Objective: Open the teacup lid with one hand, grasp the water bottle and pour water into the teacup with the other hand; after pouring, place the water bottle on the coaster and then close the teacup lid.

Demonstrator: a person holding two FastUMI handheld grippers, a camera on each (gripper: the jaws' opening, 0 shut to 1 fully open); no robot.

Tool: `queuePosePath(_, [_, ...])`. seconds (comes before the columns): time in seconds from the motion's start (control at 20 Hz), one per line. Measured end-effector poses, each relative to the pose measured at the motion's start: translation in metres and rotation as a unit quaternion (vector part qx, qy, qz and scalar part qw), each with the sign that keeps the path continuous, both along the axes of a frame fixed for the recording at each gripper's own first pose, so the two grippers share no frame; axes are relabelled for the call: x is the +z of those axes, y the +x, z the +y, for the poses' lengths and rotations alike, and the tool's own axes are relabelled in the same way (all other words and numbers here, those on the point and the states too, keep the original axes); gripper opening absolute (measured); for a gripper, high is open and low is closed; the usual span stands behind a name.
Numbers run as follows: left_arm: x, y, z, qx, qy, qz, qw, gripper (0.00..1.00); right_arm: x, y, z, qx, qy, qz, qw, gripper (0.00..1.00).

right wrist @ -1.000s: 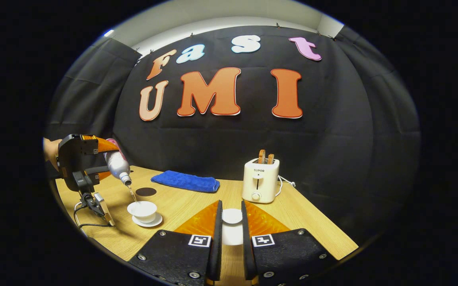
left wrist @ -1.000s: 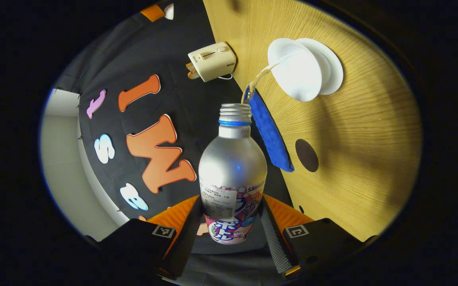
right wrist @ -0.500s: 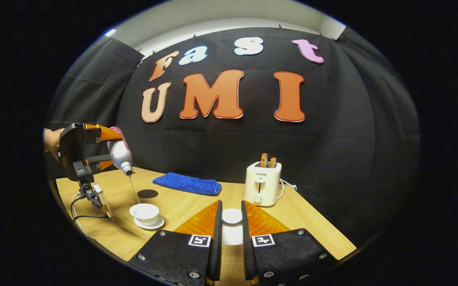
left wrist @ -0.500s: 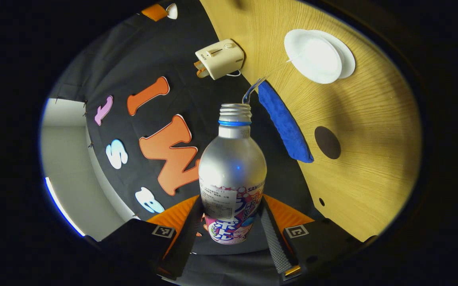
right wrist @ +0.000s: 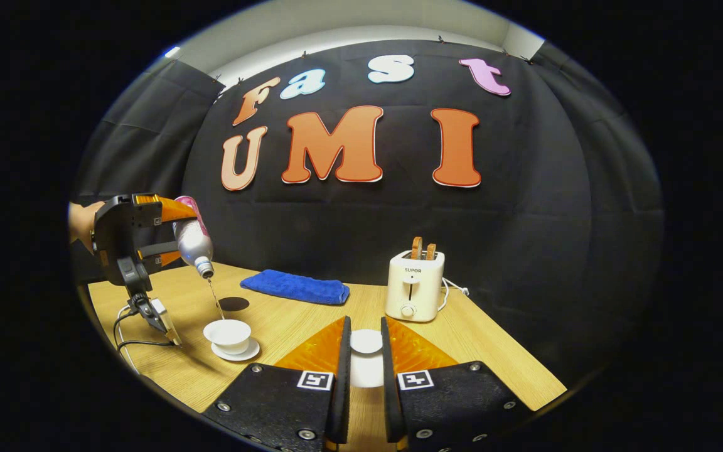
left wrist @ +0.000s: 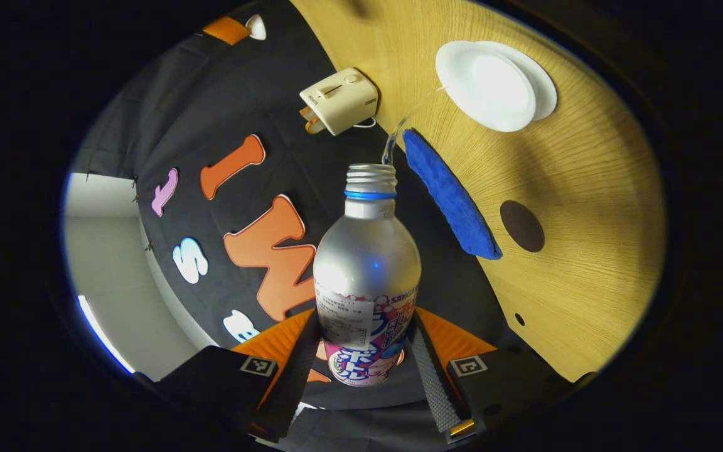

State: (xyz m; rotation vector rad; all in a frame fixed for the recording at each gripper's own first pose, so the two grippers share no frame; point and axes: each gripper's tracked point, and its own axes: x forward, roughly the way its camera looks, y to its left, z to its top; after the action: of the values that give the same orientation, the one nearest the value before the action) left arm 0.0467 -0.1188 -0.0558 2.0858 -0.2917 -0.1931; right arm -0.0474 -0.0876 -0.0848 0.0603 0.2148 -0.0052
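one water bottle (right wrist: pixel 193 242) tilts mouth-down toward the teacup (right wrist: pixel 228 334), in the left gripper (left wrist: pixel 361 361).

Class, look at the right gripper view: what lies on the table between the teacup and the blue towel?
The dark round coaster lies between the teacup and the blue towel, nothing standing on it; the right gripper view shows this.

Blue towel (right wrist: pixel 294 287) is lying flat on wooden tabletop (right wrist: pixel 487 358) near the back wall. Cream toaster (right wrist: pixel 414 292) is standing upright right of it, well apart, two slices sticking out, white cord (right wrist: pixel 451 288) trailing behind.
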Motion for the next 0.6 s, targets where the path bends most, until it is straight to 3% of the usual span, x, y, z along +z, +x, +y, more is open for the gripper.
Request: queuePosePath(0.6, [-0.029, -0.01, -0.019, -0.035, 0.038, 0.006, 0.999, 0.83, -0.004, 0.001, 0.003, 0.012, -0.009, 0.01, 1.0, 0.23])
